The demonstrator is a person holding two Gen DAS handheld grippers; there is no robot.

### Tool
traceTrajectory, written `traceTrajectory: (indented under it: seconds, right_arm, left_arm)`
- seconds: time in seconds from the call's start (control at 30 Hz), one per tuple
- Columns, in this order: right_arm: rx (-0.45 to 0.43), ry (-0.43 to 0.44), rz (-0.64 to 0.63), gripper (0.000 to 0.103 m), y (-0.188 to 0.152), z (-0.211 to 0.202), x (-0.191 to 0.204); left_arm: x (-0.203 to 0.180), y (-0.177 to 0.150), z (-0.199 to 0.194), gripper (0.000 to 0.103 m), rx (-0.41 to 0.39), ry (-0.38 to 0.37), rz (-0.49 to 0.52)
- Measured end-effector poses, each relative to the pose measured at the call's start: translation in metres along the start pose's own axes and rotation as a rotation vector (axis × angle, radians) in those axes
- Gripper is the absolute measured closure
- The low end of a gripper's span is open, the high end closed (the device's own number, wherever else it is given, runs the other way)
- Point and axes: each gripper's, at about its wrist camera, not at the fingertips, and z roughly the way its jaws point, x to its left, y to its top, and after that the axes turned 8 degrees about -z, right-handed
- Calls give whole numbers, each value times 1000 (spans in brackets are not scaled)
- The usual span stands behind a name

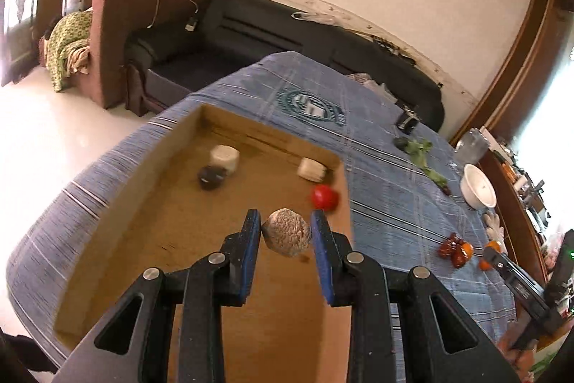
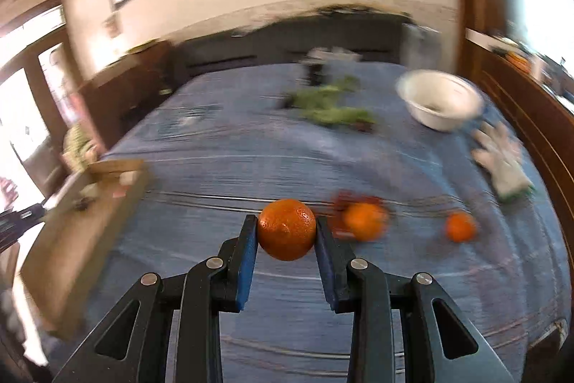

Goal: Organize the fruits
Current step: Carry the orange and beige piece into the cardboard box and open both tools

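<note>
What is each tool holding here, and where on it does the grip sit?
Left tool: rough tan fruit, clamped at its two sides. Right tool: orange, pinched across its middle.

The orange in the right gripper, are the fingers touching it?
Touching. In the right wrist view, both blue fingers press against the sides of the orange, held above the blue cloth.

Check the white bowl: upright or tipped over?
Upright. The white bowl sits on the blue cloth with its open mouth facing up; the rim shows all round.
</note>
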Motion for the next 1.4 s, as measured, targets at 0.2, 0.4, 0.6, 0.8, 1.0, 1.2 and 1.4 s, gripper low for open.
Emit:
traceTrajectory:
  seconds: [0.2, 0.4, 0.6, 0.8, 1.0, 1.2, 1.4]
  right_arm:
    - [11, 210, -136, 68, 27, 7, 97]
    - [79, 342, -255, 68, 34, 39, 186]
    - [177, 356, -339, 68, 29, 83, 238]
    - [246, 319, -379, 68, 27, 119, 256]
    - [273, 295, -378, 67, 33, 140, 256]
    - [253, 315, -349, 61, 39, 140, 253]
    - [172, 316, -283, 49, 49, 102, 224]
  left_arm:
    - [21, 24, 24, 75, 74, 74, 7]
    - [54, 36, 60, 75, 195, 85, -88]
    - [72, 47, 84, 75, 279, 94, -161]
    - [77, 52, 93, 75, 302, 96, -175]
    - [79, 53, 86, 74, 279, 69, -182]
    - [71, 56, 52, 61, 184, 55, -157]
    - [51, 49, 6, 48, 75, 39, -111]
